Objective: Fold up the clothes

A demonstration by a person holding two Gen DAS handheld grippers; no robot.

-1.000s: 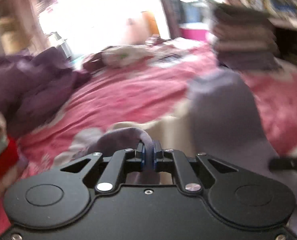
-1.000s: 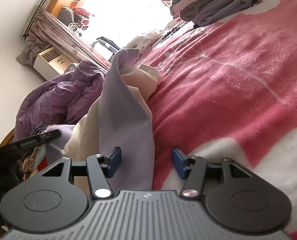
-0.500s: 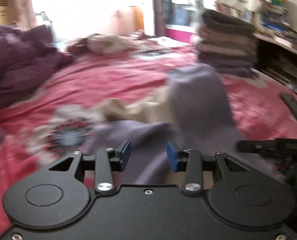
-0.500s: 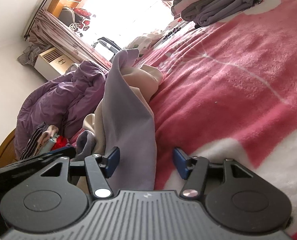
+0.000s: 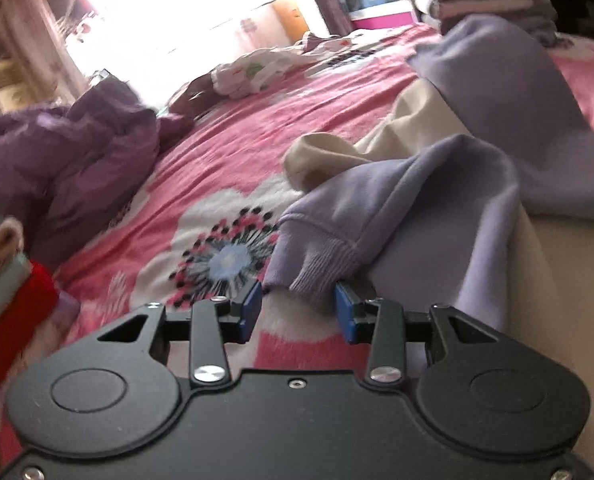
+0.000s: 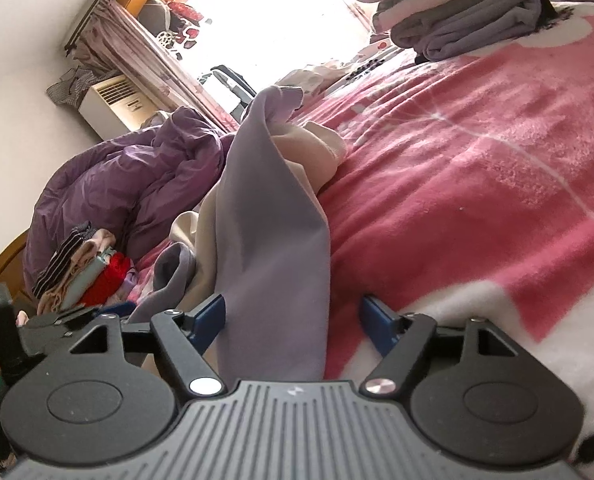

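Pink blanket (image 5: 225, 128): purple duvet (image 5: 57, 160) beside sweatshirt (image 5: 437, 200).

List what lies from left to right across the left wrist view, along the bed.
red folded cloth → purple duvet → flower print on the pink blanket → lavender sleeve cuff, just ahead of the open left gripper → cream garment

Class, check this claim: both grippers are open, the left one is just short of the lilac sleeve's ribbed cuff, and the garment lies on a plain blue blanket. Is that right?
Not quite. The blanket is pink with white flowers, as the left wrist view shows. The rest holds: the left gripper is open just short of the ribbed cuff, and the right gripper is open.
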